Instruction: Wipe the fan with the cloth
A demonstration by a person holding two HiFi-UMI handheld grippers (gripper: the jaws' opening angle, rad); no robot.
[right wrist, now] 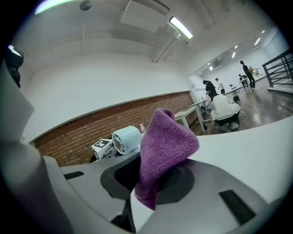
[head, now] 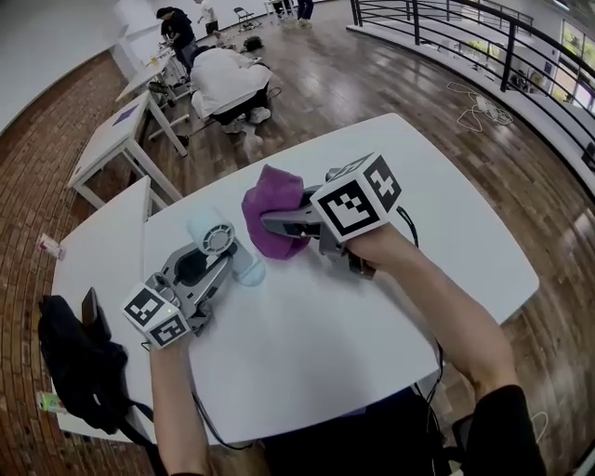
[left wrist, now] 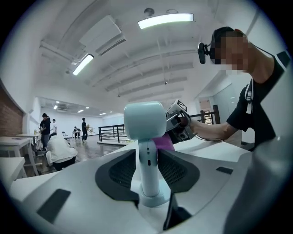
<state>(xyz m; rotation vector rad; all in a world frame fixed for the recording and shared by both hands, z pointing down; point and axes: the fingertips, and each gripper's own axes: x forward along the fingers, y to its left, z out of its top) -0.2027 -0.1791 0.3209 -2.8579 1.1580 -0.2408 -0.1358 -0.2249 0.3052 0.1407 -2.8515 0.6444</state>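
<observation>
A pale blue hand fan (head: 212,234) stands upright near the left side of the white table (head: 372,325). Its stem (left wrist: 149,167) sits between the jaws of my left gripper (head: 218,253), and both pads press on it, so the gripper is shut on it. The fan's round head (left wrist: 144,119) rises above the jaws. My right gripper (head: 271,223) is shut on a bunched purple cloth (head: 270,206), held off the table just right of the fan's head. In the right gripper view the cloth (right wrist: 167,141) stands up from the jaws, with the fan (right wrist: 127,138) behind it at the left.
A black bag (head: 79,358) lies on the neighbouring table at the left. More white tables (head: 116,139) stand further back, where a person (head: 223,79) crouches on the wooden floor. A black railing (head: 446,23) runs along the far right.
</observation>
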